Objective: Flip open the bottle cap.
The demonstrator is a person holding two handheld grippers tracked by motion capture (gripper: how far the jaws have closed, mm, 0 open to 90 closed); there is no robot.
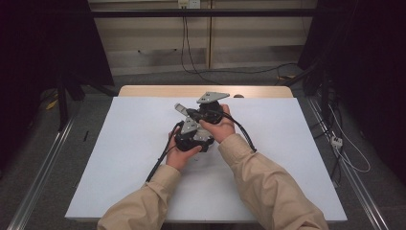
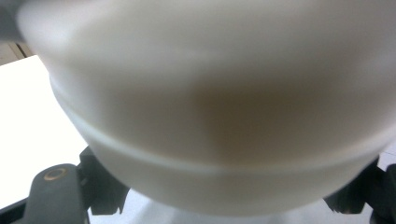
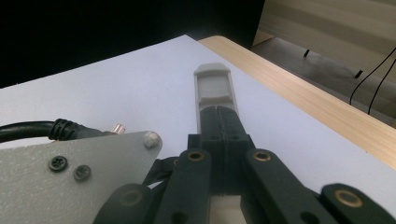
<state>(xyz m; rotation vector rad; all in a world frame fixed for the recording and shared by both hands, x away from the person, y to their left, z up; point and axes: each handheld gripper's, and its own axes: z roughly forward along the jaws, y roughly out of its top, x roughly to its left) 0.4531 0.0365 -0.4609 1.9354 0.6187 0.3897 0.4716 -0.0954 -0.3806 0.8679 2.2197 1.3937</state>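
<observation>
Two beige sleeves reach over a white bench [image 1: 143,143], hands bunched together at its middle, likely to steady one tool against the other. Left gripper [image 1: 191,136] sits low, its jaws nearly closed; what they pinch I cannot tell, though its own view shows a blurred pale cup [image 2: 219,116] pressed close. Right gripper [image 3: 215,100] points across the bench, jaws shut on nothing.

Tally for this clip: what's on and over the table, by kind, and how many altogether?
grippers: 2 (left gripper, right gripper)
hands: 2 (left hand, right hand)
white sheet: 1
wooden table: 1
pale round thing, too blurred to name: 1
Total: 7
</observation>
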